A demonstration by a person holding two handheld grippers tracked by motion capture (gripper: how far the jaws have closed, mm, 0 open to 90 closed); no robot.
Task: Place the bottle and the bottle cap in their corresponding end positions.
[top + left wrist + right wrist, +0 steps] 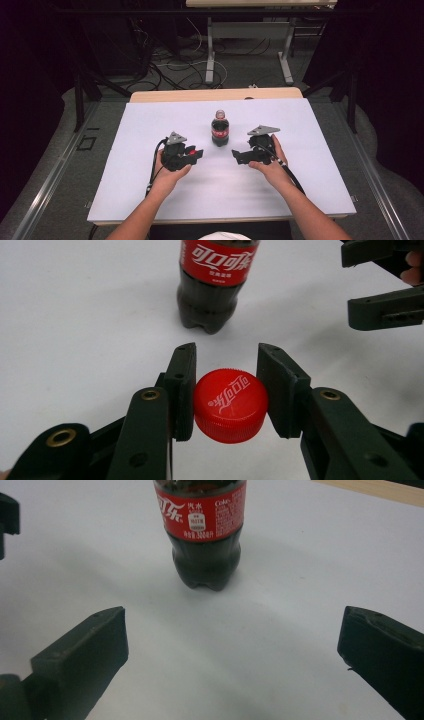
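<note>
The left gripper [226,390] has its jaws clenched on a red bottle cap [230,405], one pad against each side of the cap's ribbed wall, the printed top facing the camera. The cola bottle [220,128] stands upright on the white worktop [150,200], near the middle and between the two grippers, apart from both. From the high view its neck looks bare — the cap is off it and in the left jaws. The right gripper [232,645] has its jaws released and spread wide, nothing between them; the bottle's lower body stands ahead of the gap, not yet inside it.

By my reading the step in hand is the uncapping, which looks done, and what remains is to deal with the loose cap. The next move could go either way — setting the cap down on the worktop beside the bottle, or bringing it back over the neck. If the latter, the right jaws would need to close round the bottle's body first to steady it, since an open bottle tips easily, and the cap must come down level on the thread.
</note>
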